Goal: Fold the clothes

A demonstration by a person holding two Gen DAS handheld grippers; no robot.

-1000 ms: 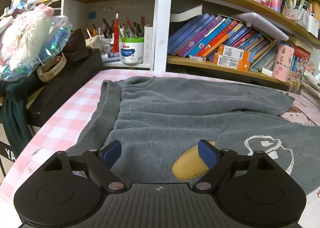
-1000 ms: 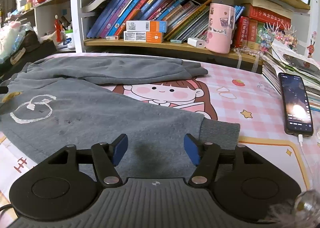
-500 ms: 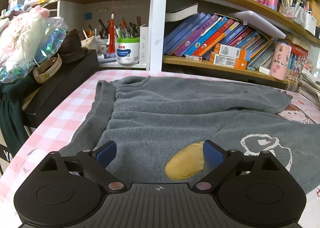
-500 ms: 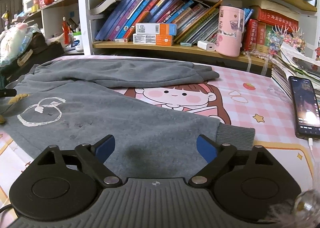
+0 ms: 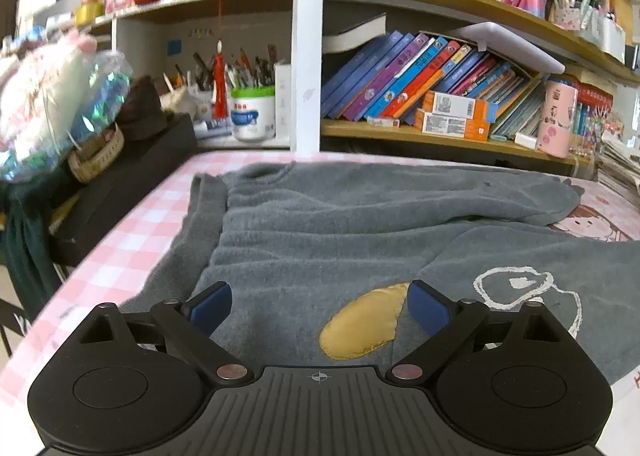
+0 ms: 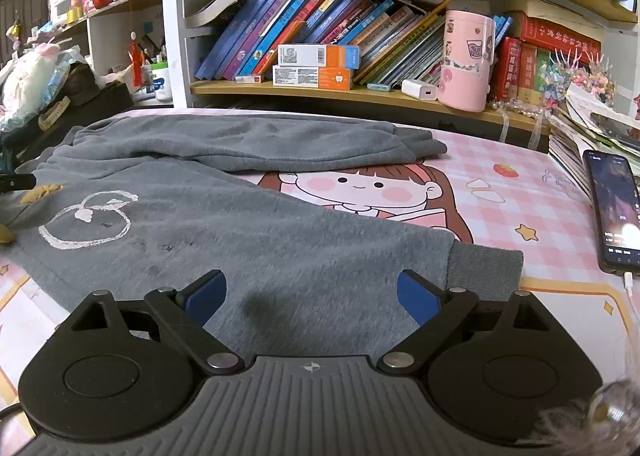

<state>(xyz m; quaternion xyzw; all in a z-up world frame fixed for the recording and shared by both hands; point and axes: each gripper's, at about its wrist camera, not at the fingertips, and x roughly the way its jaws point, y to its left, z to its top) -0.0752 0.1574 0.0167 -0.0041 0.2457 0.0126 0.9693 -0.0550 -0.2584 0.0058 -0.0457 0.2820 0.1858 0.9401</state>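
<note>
Grey sweatpants [image 5: 360, 224] lie spread flat on the pink checked table mat [image 5: 132, 240], waistband to the left. They carry a yellow patch [image 5: 362, 322] and a white outline drawing [image 5: 520, 288]. My left gripper [image 5: 316, 300] hovers open just above the fabric, the patch beside its right finger. In the right wrist view the near leg [image 6: 240, 240] runs to a ribbed cuff [image 6: 484, 268], and the far leg [image 6: 260, 144] lies behind it. Over the near leg, just left of the cuff, my right gripper [image 6: 310, 290] is wide open with nothing pinched.
A lit phone [image 6: 612, 208] on a white cable lies on the mat at the right. A paper stack [image 6: 580, 128] sits behind it. Bookshelves [image 6: 320, 92] with a pink cup [image 6: 464, 60] line the back. A black box [image 5: 132, 184] borders the left edge.
Both grippers' jaws have spread wider, the right one more. Both views have drawn back a little from the fabric. The sweatpants lie as before.
</note>
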